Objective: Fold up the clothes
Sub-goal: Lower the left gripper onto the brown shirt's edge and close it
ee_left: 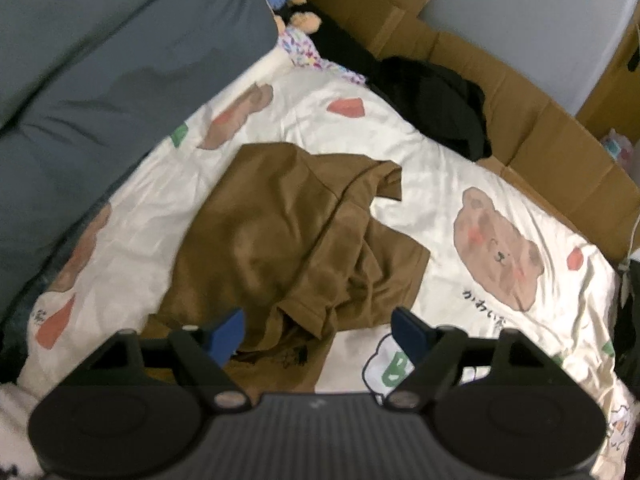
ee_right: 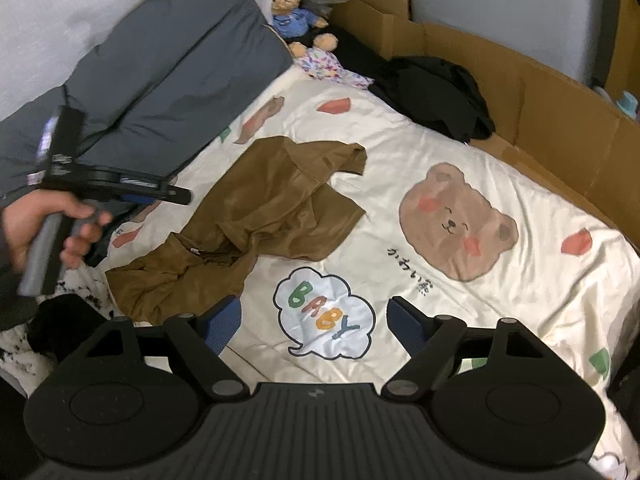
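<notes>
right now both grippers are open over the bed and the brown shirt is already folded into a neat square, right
Not quite. The brown shirt is not folded: it lies crumpled on the bear-print sheet, with a sleeve sticking out, as the right wrist view shows. The rest holds: the left gripper and right gripper are both open over the bed.
</notes>
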